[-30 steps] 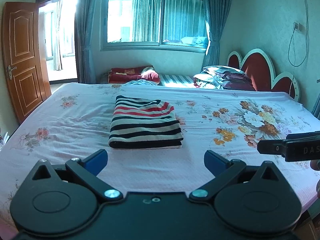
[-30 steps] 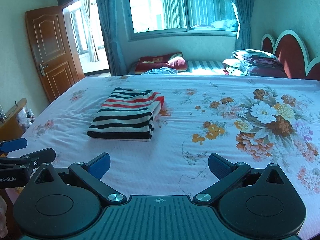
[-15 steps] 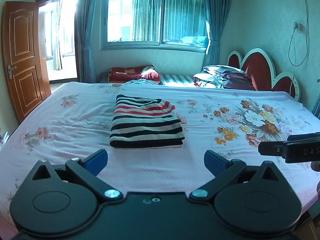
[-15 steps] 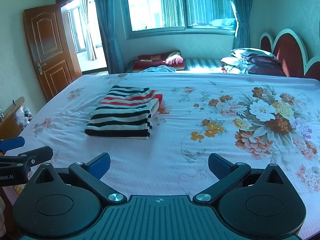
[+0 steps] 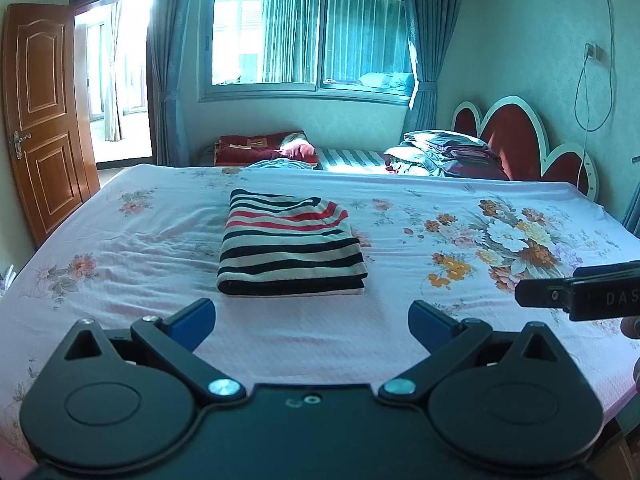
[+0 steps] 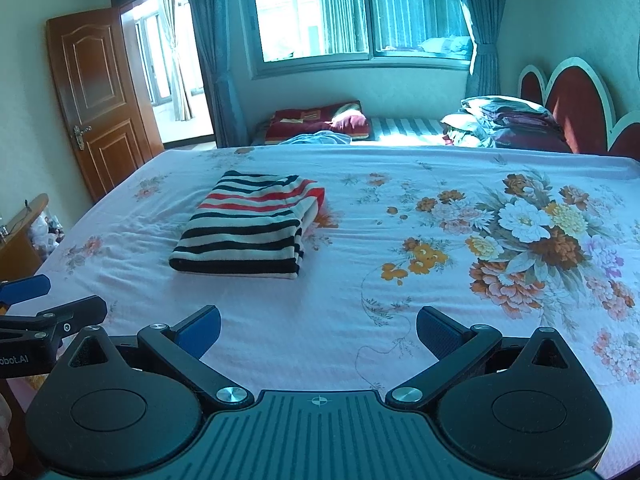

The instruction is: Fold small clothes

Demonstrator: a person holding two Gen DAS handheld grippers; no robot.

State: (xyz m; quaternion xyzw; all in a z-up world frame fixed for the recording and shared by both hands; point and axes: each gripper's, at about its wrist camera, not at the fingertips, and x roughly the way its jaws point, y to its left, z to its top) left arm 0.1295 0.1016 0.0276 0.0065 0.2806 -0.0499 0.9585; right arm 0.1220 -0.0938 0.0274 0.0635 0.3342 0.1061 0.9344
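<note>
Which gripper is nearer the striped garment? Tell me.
Left, by a little. The left gripper hangs open directly before the folded striped garment; the right gripper, also open, sits farther off to its right.

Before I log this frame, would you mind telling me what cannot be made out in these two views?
- Striped garment, both views: its type and inner folds are hidden by its own top layer.
- Pile of bedding by the headboard, both views: separate items too small and shadowed to tell.
- Right gripper in the left wrist view: cut off by the right edge.
- Left gripper in the right wrist view: cut off by the left edge.
</note>
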